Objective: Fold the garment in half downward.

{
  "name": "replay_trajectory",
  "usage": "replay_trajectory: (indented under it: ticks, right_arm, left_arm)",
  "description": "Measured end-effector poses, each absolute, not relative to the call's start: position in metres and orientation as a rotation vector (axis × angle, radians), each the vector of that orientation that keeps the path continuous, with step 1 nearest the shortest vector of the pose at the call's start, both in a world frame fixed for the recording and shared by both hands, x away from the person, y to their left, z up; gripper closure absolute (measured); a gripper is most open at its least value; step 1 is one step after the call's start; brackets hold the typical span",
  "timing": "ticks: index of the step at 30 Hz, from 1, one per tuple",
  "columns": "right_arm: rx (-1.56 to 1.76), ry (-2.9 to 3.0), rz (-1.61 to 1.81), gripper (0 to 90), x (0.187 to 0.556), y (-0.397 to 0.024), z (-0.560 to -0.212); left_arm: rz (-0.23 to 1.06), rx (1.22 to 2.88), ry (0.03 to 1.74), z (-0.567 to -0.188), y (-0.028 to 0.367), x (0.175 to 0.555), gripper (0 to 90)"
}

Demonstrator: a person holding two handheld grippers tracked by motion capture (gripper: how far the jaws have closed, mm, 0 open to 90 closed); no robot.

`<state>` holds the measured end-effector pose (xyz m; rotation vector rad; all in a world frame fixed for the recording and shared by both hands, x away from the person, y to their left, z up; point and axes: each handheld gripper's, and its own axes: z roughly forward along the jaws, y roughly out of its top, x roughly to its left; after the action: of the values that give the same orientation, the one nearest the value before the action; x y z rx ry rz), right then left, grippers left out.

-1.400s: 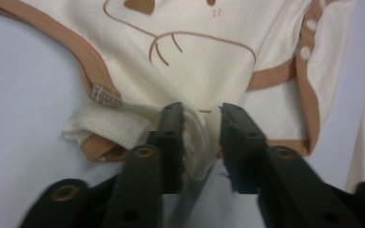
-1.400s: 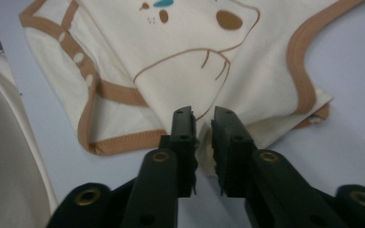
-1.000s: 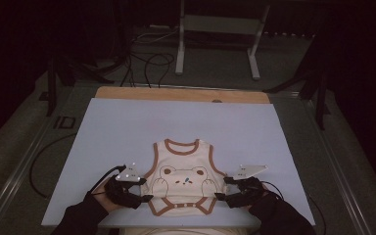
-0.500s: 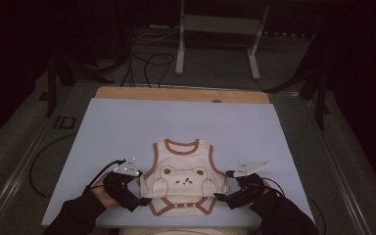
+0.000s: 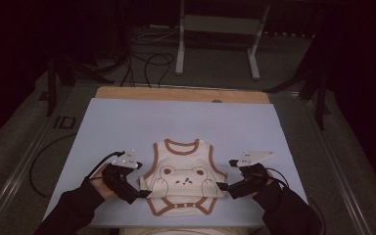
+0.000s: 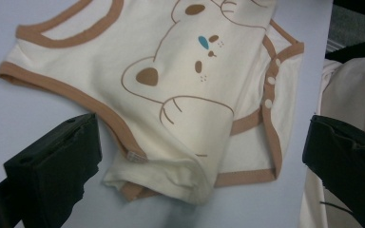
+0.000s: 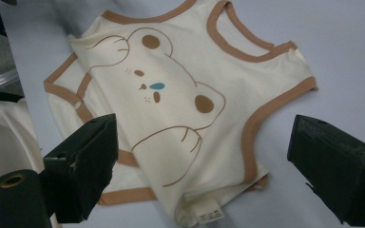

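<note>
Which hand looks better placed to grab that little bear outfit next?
Probably neither: it looks even. The left tool and the right tool flank the bear bodysuit, both with jaws open, holding nothing, each beside a folded lower corner.

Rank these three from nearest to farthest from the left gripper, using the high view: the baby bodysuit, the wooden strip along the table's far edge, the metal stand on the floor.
From the left gripper:
1. Baby bodysuit, right beside its jaws, near edge.
2. Wooden strip, far edge of the table.
3. Metal stand, on the floor beyond the table.
</note>
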<state>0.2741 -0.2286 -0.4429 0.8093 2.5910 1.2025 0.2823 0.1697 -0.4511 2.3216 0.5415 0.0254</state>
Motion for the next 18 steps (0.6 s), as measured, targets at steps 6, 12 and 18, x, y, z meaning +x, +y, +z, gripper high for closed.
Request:
replay_trajectory:
  ticks: [6,12,18]
  right_arm:
    - [0.787,2.575,1.199,10.0,0.282,-0.227,-0.435]
    - [0.772,2.567,1.201,10.0,0.292,-0.226,-0.429]
    - [0.764,2.556,1.22,10.0,0.304,-0.222,-0.424]
  left_arm:
    - [0.037,2.323,0.53,-0.445,0.171,0.292,0.2]
    - [0.035,2.314,0.524,-0.441,0.173,0.304,0.2]
    - [0.03,2.305,0.523,-0.438,0.172,0.316,0.2]
